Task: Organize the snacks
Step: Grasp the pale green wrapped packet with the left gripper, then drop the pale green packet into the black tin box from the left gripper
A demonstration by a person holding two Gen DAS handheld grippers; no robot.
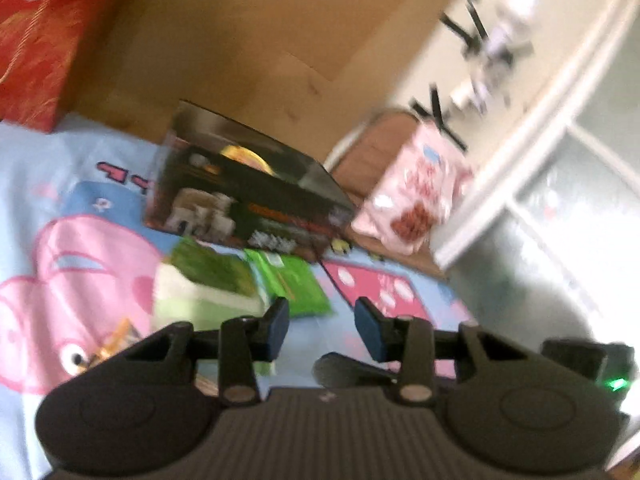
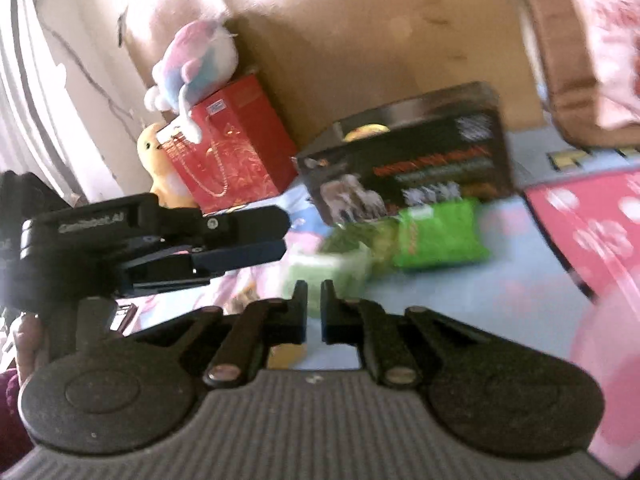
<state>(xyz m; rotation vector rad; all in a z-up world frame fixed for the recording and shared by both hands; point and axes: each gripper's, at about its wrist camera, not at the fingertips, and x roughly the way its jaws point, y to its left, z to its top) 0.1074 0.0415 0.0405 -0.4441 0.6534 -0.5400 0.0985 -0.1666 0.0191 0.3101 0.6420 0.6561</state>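
Observation:
A dark snack box [image 1: 244,196] lies on the cartoon-print sheet [image 1: 48,168]; it also shows in the right wrist view [image 2: 408,164]. In front of it lie a bright green packet [image 1: 294,284] [image 2: 438,234] and a pale green and white pack [image 1: 208,288] [image 2: 332,268]. A small orange snack [image 1: 116,344] lies at the left. My left gripper [image 1: 322,330] is open and empty above the sheet, right of the green packs. My right gripper [image 2: 314,312] is nearly closed with a narrow gap and holds nothing. The left gripper [image 2: 240,236] shows at the left in the right wrist view.
A red gift box [image 2: 236,144] with plush toys [image 2: 196,64] stands at the wooden headboard [image 1: 248,40]. A pink snack bag [image 1: 416,196] rests on a brown stand [image 1: 368,148] beside the bed. A white-framed window [image 1: 540,128] is at the right.

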